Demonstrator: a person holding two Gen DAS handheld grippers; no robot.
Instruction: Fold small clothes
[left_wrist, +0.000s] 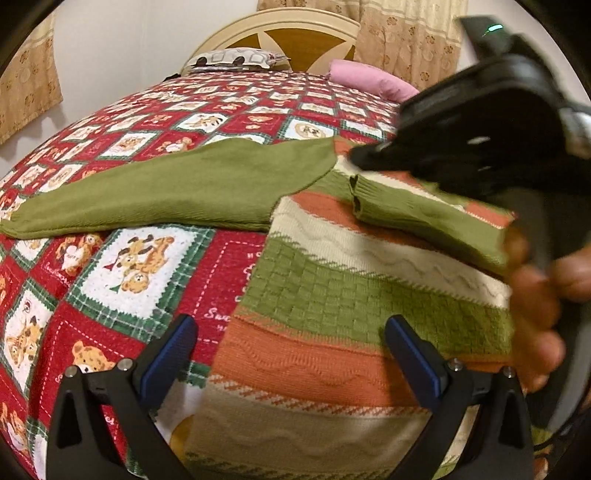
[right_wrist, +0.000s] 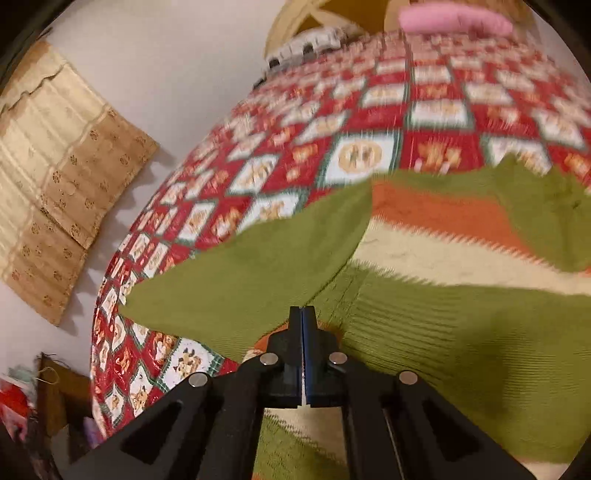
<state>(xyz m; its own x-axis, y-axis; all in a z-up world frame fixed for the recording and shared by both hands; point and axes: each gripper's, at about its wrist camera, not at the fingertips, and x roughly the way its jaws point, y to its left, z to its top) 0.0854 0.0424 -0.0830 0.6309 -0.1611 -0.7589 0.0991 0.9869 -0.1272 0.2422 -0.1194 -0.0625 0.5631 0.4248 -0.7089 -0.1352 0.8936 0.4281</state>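
A small striped knit sweater (left_wrist: 332, 295) in green, orange and cream lies on the bed. Its left green sleeve (left_wrist: 177, 184) stretches out to the left. Its right green sleeve (left_wrist: 424, 218) is folded across the chest. My left gripper (left_wrist: 291, 350) is open and empty, just above the sweater's lower body. My right gripper (left_wrist: 461, 147) hovers over the folded sleeve, held by a hand (left_wrist: 543, 306). In the right wrist view the right gripper (right_wrist: 303, 317) is shut, with nothing visibly pinched, above the sweater (right_wrist: 443, 258) and its outstretched sleeve (right_wrist: 251, 280).
A red patchwork bedspread with bear prints (left_wrist: 147, 266) covers the bed. A patterned pillow (left_wrist: 236, 61) and a pink pillow (left_wrist: 369, 79) lie by the headboard (left_wrist: 295, 33). Beige curtains (right_wrist: 55, 177) hang on the left wall. The bed edge (right_wrist: 107, 332) drops off at left.
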